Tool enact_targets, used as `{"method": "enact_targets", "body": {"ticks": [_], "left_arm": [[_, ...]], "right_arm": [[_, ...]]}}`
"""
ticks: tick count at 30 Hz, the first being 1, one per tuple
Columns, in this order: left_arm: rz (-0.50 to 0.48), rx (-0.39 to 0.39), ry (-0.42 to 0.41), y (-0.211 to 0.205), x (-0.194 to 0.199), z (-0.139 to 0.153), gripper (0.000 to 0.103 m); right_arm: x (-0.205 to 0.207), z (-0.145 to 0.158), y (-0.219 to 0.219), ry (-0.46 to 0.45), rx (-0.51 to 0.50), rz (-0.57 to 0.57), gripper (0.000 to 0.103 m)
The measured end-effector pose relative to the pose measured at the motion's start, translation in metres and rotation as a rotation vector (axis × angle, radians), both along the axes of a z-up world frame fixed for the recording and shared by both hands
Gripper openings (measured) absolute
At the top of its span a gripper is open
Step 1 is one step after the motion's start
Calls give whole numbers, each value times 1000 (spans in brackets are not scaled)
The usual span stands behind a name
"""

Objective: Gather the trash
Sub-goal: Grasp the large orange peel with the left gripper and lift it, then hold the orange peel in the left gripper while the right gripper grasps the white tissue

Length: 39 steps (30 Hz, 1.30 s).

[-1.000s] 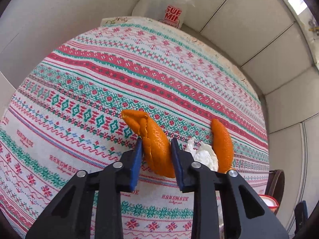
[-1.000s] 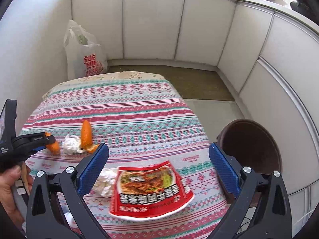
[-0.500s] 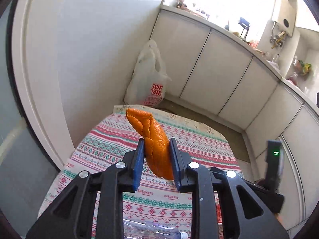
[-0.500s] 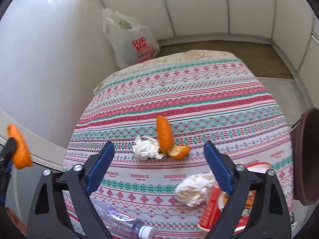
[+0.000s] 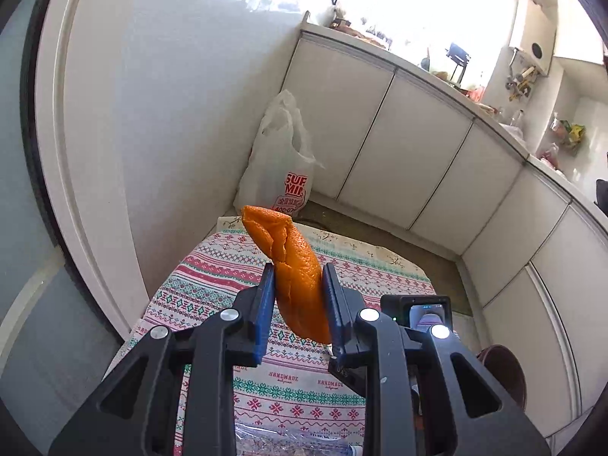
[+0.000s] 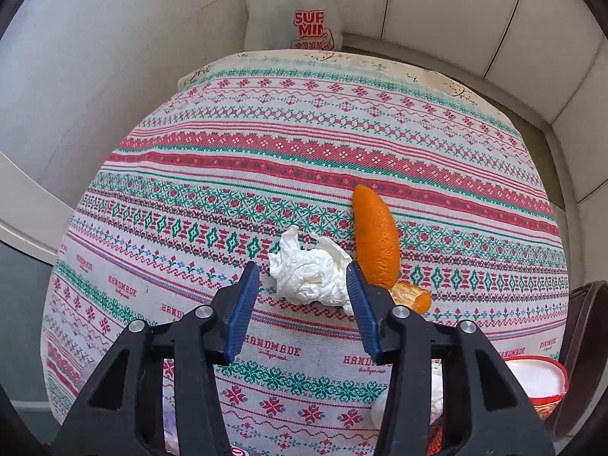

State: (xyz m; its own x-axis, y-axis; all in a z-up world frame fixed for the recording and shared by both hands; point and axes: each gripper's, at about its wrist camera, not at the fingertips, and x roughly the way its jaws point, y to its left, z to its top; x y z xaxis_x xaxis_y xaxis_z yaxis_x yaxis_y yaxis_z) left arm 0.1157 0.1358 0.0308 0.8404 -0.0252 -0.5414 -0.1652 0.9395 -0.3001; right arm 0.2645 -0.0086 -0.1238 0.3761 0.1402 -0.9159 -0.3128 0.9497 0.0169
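Tablecloth reads "HANDMADE"; plastic bag "SUP MIN".

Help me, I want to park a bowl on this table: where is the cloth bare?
Bare: the far stretch of tablecloth between the orange peel and the plastic bag, plus the left side beside the crumpled tissue. Crowded: the near right, with tissue, peel, and red-rimmed container.

Right black two-finger gripper: crumpled white paper tissue between its closing jaws, on the striped woven tablecloth. Long orange peel strip just right of the tissue. Left black two-finger gripper: curled orange peel piece clamped between its jaws, above the tablecloth. White plastic shopping bag beyond the table's far edge.
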Motion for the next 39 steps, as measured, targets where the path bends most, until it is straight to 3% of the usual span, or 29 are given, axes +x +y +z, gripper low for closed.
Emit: {"method": "enact_targets", "body": {"ticks": [5,7,12,14,19,24,32,39], "left_arm": [[-7,-39,20,6,1,-5,25],[-3,-35,16,8,1,-5,25],[-4,-19,19,6,1,-7,25],[-6,-23,21,5,1,-8,25],[-2,-18,9,4,0,-5,25],[-12,-34,3,-1,0,-3,25],[-40,-38,-17,-15,1,0,25],[-81,-32,-26,-38,1,0,26]], "right_arm": [[-4,-19,16,-30,-101,23,33],[-5,-20,16,-46,-116,17,25],[-7,-18,12,-62,-85,11,17],[-7,-15,4,-42,-15,2,16],[-8,8,-23,23,208,-12,16],[-15,45,-49,26,391,-27,16],[-36,103,-101,-91,500,-97,16],[-66,143,-185,-253,425,-240,17]]}}
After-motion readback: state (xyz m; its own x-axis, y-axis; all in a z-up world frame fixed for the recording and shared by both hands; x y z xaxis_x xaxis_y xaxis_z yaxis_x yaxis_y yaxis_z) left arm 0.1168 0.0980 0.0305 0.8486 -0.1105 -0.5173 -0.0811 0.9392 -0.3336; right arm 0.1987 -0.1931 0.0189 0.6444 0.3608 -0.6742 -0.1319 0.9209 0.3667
